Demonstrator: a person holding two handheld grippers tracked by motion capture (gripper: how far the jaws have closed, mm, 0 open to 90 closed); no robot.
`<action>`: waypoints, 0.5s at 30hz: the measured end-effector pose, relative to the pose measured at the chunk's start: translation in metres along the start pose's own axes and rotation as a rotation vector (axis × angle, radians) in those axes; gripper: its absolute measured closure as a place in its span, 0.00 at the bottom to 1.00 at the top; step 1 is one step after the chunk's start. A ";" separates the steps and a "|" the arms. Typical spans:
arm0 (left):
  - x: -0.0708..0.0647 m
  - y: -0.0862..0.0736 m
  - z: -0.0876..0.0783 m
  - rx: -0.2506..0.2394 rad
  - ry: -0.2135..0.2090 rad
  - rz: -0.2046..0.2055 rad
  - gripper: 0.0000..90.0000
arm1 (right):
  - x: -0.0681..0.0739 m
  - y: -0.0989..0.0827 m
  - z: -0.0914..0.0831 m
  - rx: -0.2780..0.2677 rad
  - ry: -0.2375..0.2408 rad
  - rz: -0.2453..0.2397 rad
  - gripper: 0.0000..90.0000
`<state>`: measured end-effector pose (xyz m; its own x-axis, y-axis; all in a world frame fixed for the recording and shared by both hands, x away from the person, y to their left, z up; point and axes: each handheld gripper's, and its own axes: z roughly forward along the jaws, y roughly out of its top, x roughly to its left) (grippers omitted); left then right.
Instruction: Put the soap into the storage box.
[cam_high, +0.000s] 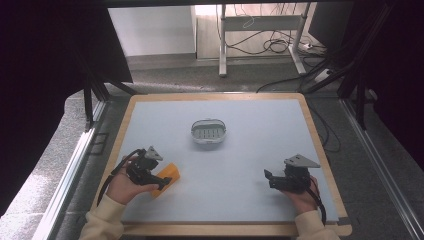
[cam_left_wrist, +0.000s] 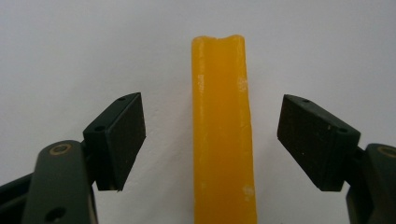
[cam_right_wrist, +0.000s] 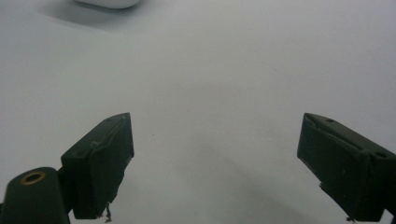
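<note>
While my left tool (cam_left_wrist: 212, 144) stood apart around the long yellow waxy bar (cam_left_wrist: 223, 130), I feared an off-centre squeeze might skid it across the counter (cam_high: 250, 165).

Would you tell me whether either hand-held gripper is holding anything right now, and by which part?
Nothing is held. The left hand-held gripper straddles the orange bar with gaps on both sides; the right hand-held gripper is open over bare table.

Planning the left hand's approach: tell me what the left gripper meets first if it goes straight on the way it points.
Probably the orange bar: it lies between the open left gripper jaws, untouched; depth is unclear.
</note>
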<state>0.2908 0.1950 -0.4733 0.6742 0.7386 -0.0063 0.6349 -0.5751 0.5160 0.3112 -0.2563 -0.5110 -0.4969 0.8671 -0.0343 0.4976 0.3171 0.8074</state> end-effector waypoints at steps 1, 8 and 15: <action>-0.001 0.000 0.001 0.006 0.000 0.001 0.26 | 0.000 0.000 0.000 -0.001 0.000 0.001 0.12; -0.003 0.004 0.013 0.053 0.017 -0.008 0.27 | 0.000 0.000 0.000 -0.006 -0.006 0.003 0.13; -0.004 0.006 0.024 0.112 0.017 -0.013 0.30 | 0.000 0.000 0.000 -0.008 -0.010 0.002 0.13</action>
<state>0.3010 0.1805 -0.4908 0.6600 0.7513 0.0025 0.6822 -0.6007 0.4168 0.3112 -0.2568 -0.5109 -0.4890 0.8714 -0.0386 0.4924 0.3123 0.8124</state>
